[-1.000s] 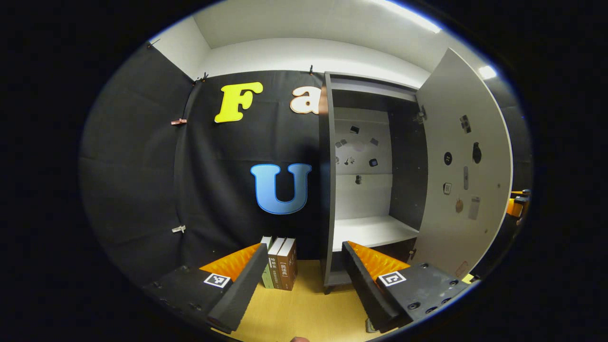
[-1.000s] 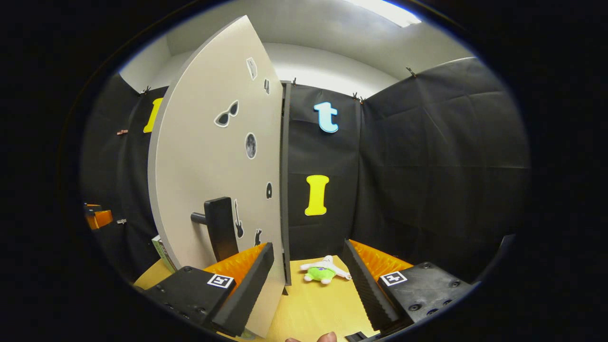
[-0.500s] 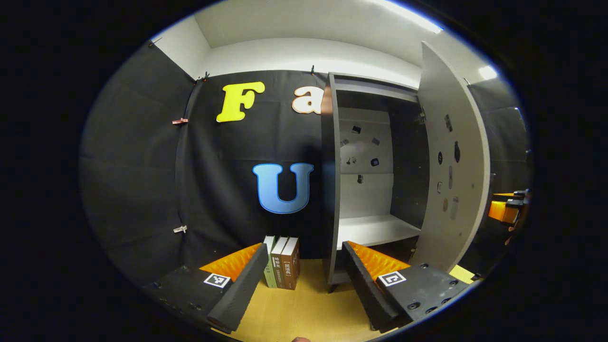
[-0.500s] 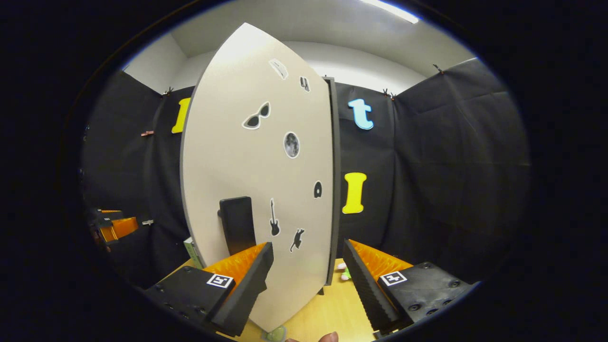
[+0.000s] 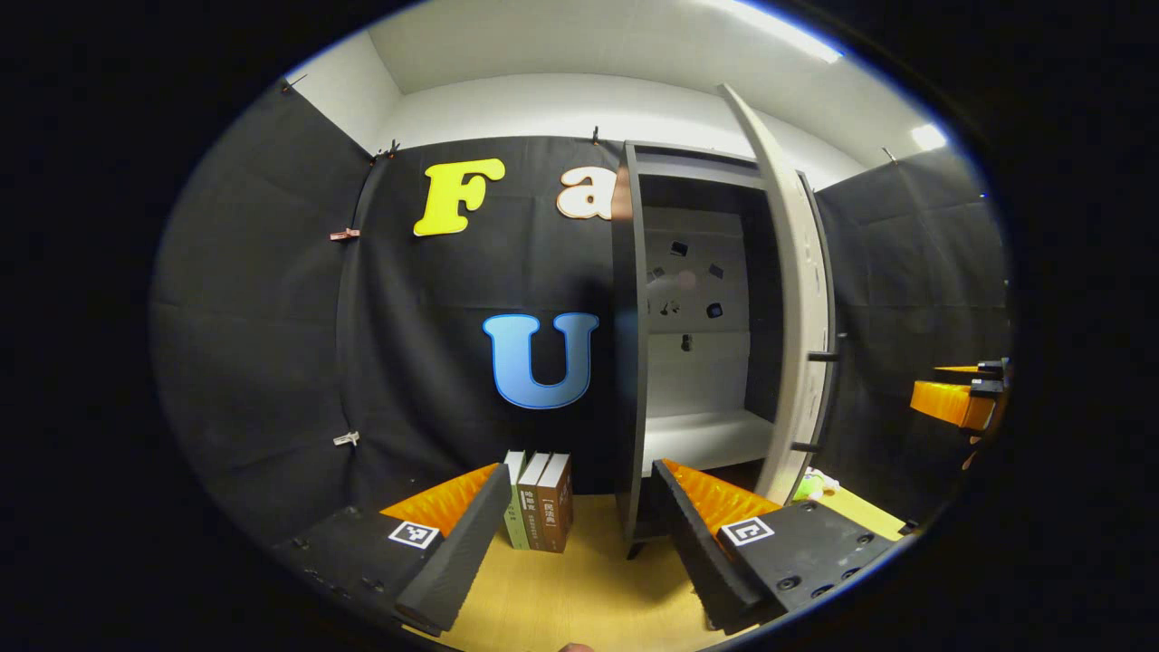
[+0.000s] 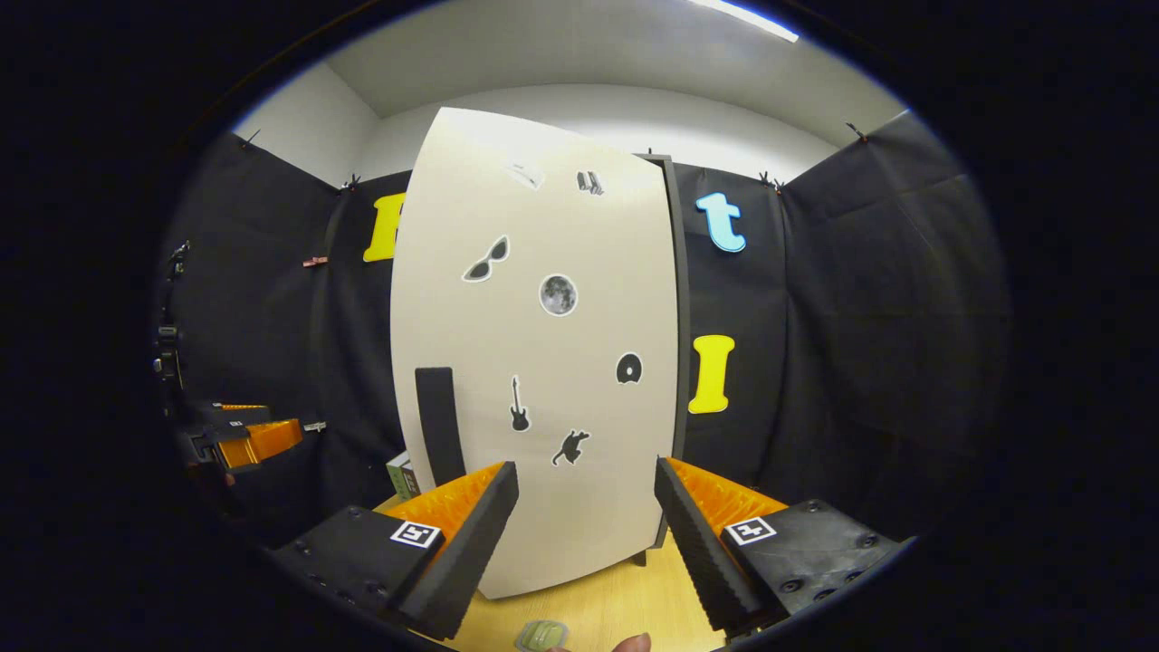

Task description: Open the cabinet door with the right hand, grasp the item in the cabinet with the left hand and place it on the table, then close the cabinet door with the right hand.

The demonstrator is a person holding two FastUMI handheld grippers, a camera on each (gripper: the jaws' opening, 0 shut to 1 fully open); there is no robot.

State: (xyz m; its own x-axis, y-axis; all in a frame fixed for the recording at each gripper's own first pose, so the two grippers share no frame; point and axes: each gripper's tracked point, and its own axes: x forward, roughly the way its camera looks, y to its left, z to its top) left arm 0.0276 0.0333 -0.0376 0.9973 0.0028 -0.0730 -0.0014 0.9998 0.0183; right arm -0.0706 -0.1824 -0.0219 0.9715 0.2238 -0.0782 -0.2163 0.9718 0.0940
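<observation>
Cabinet (image 5: 634, 362) shelf (image 5: 702, 439) bare, door (image 6: 543, 362) ajar; L tongs (image 5: 579, 507) & R tongs (image 6: 584, 507) open, empty.

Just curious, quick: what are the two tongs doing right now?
Left tongs: open, holding nothing.
Right tongs: open, holding nothing, facing the door.

The pale cabinet door (image 6: 543, 362) is showing black stickers and a black handle (image 6: 438, 424), standing over a yellow-tan wooden table (image 6: 625, 593).
</observation>
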